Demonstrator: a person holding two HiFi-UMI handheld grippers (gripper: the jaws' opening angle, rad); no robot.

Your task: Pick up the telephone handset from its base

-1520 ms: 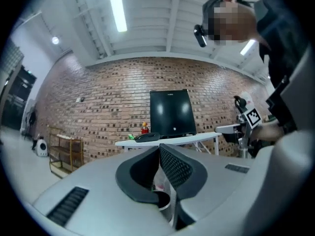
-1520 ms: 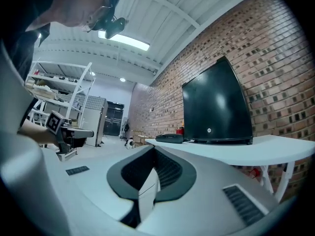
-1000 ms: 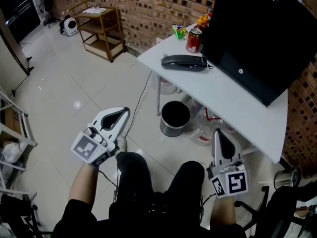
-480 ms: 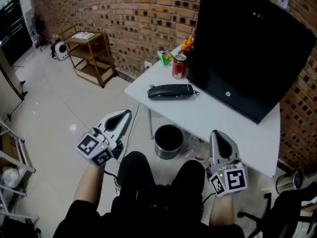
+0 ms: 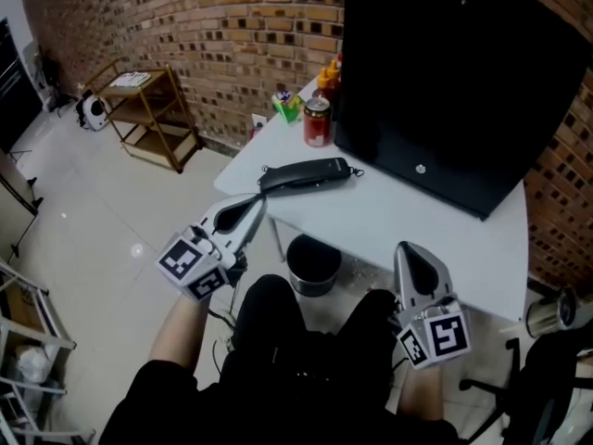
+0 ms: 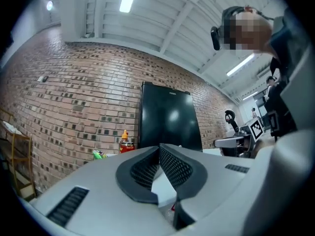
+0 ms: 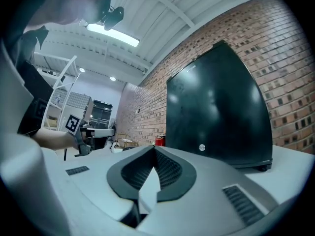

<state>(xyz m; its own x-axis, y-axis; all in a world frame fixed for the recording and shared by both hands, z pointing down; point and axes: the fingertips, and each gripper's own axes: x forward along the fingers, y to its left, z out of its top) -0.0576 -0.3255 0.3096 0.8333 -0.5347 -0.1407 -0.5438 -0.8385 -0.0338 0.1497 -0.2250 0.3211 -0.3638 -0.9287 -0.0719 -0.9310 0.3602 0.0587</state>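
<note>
A dark telephone, handset [image 5: 304,175] lying on its base, sits near the left end of the white table [image 5: 389,216] in the head view. My left gripper [image 5: 258,203] is shut and empty, its tip just short of the table's near edge, below and left of the phone. In the left gripper view its jaws [image 6: 159,147] meet at the tip and hide the phone. My right gripper [image 5: 406,249] hangs in front of the table's near edge, well right of the phone. Its jaws [image 7: 153,148] are shut on nothing.
A large black monitor [image 5: 445,82] fills the table's back. A red can [image 5: 317,121], an orange bottle [image 5: 331,72] and a green item [image 5: 285,105] stand behind the phone. A dark bin [image 5: 312,264] stands under the table. A wooden shelf cart [image 5: 148,114] is by the brick wall.
The table and phone have come closer in the head view. My left gripper has moved up and right toward the phone's corner of the table. The right gripper has shifted slightly forward.
</note>
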